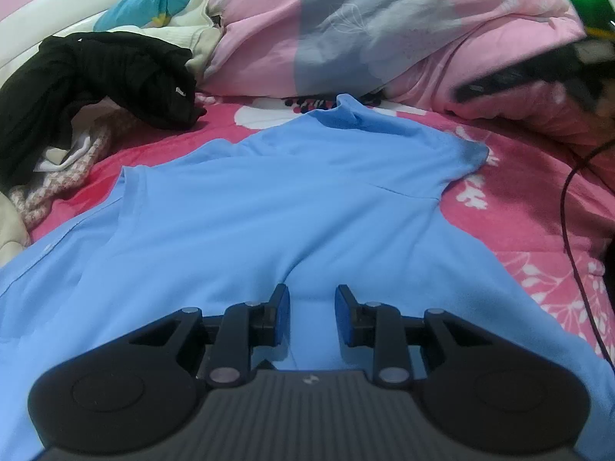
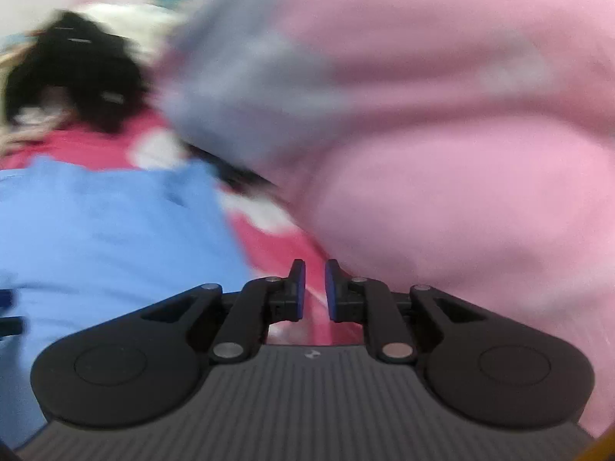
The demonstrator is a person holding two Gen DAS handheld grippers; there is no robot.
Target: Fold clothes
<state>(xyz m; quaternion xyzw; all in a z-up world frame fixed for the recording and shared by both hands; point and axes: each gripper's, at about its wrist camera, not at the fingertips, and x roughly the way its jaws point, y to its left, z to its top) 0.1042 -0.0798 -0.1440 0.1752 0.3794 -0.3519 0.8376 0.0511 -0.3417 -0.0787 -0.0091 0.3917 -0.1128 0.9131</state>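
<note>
- Left gripper (image 1: 312, 307) is hovering right over the blue shirt (image 1: 269, 199), jaws parted, nothing pinched.
- Right gripper (image 2: 315, 288) is off its right edge, over the red sheet (image 2: 292, 246), jaws narrowly apart and empty.
- Shirt is running lengthwise away, collar at the far end by the pink duvet (image 1: 384, 19).

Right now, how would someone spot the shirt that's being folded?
Start at the bed's red floral sheet, below the heaped pink quilt. The light blue shirt lies spread across its middle. It is the only garment laid flat; the black clothing beside it is bunched up.
</note>
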